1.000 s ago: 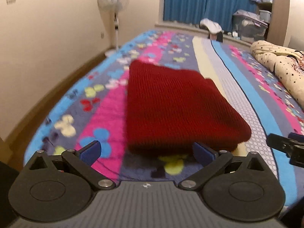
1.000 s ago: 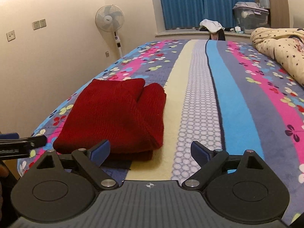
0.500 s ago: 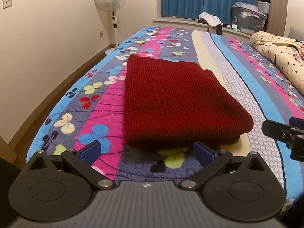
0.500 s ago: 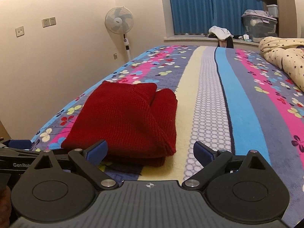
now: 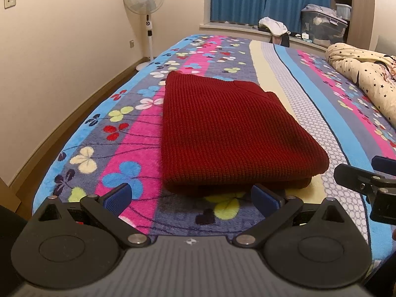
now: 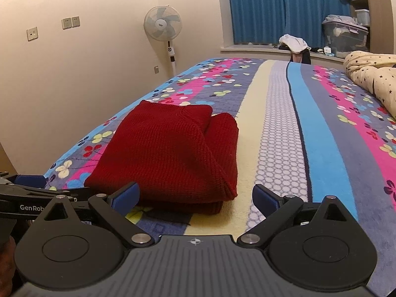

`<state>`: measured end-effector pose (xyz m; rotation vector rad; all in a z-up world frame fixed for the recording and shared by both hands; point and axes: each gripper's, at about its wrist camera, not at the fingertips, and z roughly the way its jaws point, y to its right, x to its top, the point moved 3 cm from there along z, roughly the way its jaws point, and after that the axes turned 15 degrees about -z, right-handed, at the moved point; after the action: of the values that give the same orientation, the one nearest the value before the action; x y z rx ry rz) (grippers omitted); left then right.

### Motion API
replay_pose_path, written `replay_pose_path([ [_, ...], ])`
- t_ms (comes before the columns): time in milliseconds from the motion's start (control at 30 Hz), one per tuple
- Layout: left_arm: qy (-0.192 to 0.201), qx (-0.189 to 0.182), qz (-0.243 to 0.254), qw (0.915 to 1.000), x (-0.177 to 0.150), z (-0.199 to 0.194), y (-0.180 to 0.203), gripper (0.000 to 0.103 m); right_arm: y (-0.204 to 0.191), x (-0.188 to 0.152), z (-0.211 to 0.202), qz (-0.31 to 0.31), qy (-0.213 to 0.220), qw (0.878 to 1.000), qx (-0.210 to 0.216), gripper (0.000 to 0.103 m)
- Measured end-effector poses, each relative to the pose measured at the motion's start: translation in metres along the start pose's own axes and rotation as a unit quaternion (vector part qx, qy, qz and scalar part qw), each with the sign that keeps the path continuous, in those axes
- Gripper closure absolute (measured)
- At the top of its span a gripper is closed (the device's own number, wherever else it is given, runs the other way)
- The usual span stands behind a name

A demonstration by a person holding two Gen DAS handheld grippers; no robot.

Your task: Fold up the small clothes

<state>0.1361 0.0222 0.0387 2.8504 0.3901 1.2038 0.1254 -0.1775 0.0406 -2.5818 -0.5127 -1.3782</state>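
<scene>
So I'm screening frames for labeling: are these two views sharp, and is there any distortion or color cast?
Left wrist view: red knit garment sharp, weave visible; the wall base bows from fisheye. Right wrist view: garment also sharp; warm yellowish light, dark corner vignetting, soft shadow beneath its near edge.

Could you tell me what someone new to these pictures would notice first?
First, the dark red knitted garment, folded into a thick stack near the front of the striped, flowered bedspread. Then the left gripper and right gripper, both open and empty just short of its near edge. Behind, a white standing fan against the wall, beside blue curtains.
</scene>
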Motion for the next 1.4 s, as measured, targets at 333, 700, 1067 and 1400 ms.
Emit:
replay_pose_path([
  [333, 0.000, 0.000, -0.002, 1.0000, 0.0000, -0.0008, -0.0008, 0.000, -0.0006, 0.0002, -0.0011, -0.001, 0.000, 1.000, 0.001, 0.005],
  [700, -0.001, 0.000, -0.004, 1.0000, 0.0002, -0.0013, -0.0011, 0.000, -0.0016, 0.0003, -0.0013, -0.001, 0.000, 1.000, 0.001, 0.005],
  [1067, -0.001, 0.000, -0.003, 1.0000, 0.0002, -0.0011, -0.0013, 0.000, 0.0001, -0.0003, -0.0015, -0.004, 0.000, 1.000, 0.004, 0.005],
  [1400, -0.001, -0.001, -0.004, 1.0000, 0.0001, -0.0018, -0.0002, 0.000, -0.0006, -0.0002, -0.0012, -0.004, 0.000, 1.000, 0.004, 0.005],
])
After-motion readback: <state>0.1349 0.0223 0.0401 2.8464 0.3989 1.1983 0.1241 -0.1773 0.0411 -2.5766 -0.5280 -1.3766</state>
